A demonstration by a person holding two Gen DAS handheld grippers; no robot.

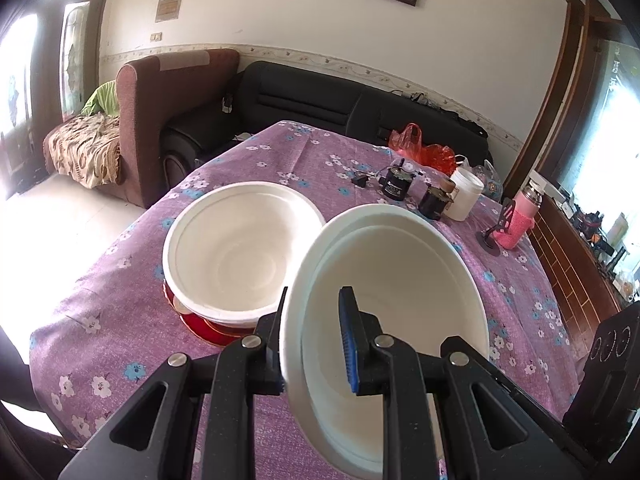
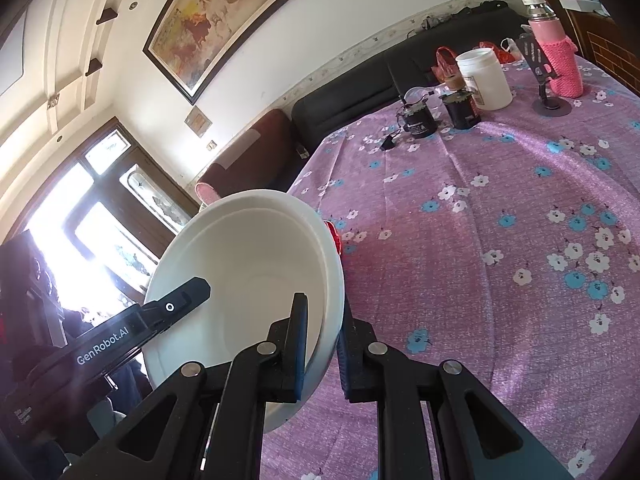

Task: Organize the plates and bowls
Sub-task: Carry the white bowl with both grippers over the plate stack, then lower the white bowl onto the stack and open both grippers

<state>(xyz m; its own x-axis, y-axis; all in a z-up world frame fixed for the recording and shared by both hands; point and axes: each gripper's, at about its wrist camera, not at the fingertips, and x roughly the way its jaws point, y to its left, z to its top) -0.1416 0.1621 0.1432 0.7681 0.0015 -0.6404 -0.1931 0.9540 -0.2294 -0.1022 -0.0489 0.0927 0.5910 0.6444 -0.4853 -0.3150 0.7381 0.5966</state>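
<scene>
At the surface's (image 1: 248, 160) near edge, left gripper (image 1: 312, 340) and right gripper (image 2: 322, 348) both pinch one white bowl's (image 1: 392, 280) rim; stacked bowl (image 1: 236, 248) at ten o'clock, open cloth beyond.

Red plate (image 1: 200, 326) mostly hidden — under the stacked bowl (image 1: 236, 248).

I read "GenRobot.AI" in white letters on the black body of my left gripper (image 2: 188, 300), which reached across the white bowl (image 2: 248, 272) from its left side. Further small white print sat lower on that same body, too blurred for me to make out. The labels on the black cylinders (image 2: 418, 120) beyond the bowl were unreadable too.
</scene>
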